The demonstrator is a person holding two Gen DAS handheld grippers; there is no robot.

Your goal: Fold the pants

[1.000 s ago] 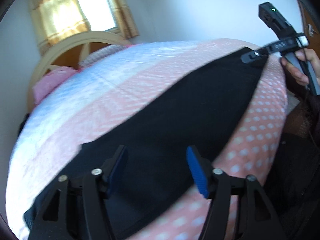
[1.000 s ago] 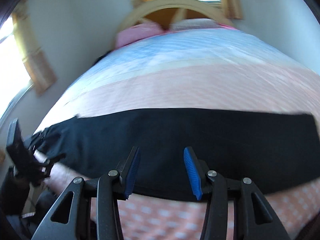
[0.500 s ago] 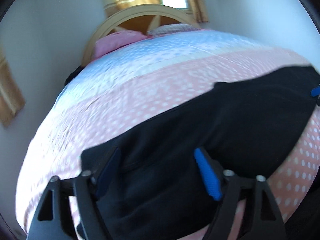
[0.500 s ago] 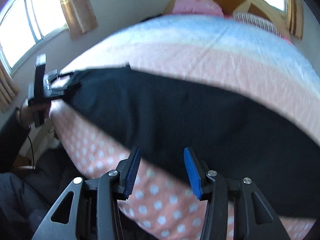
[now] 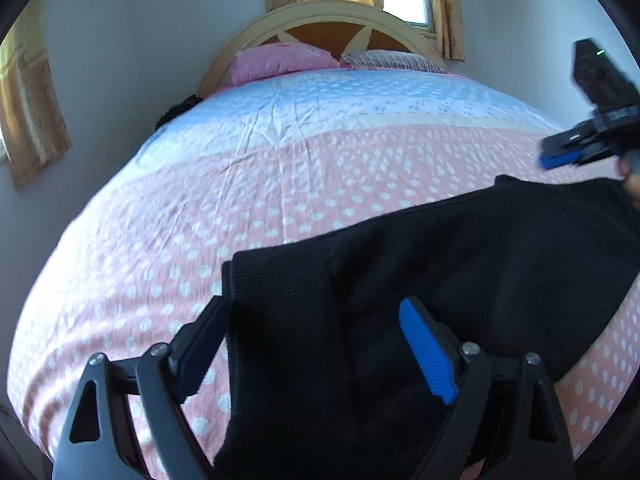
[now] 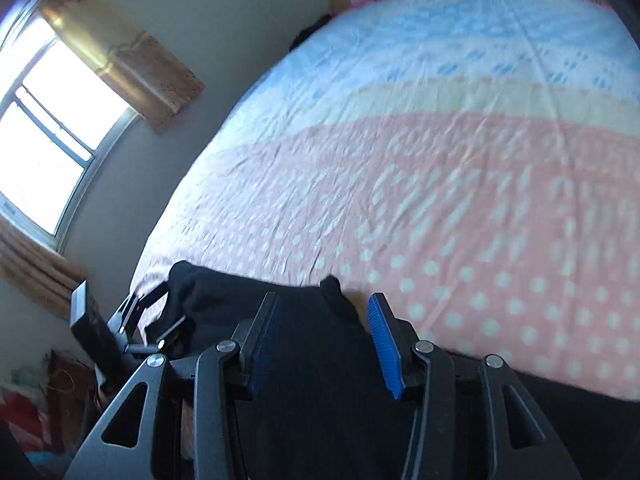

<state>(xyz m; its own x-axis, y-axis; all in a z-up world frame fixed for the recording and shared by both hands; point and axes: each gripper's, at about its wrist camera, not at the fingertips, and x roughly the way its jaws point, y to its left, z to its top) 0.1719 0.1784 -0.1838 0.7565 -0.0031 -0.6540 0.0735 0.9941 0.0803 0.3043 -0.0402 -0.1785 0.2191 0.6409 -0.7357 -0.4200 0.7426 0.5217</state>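
Both hand-held grippers (image 5: 316, 348) (image 6: 322, 344) gape over black pants (image 5: 460, 264) near pillows (image 5: 280, 60).

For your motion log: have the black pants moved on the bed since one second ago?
Yes. The black pants, earlier stretched long across the pink dotted bedspread, now lie bunched shorter near its front edge.

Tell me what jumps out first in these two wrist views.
The black pants dominate, lying across the near end of the pink polka-dot bedspread. The open left gripper straddles one end of them, with the right gripper visible at the far right edge. Behind, a pink pillow sits against the arched headboard.
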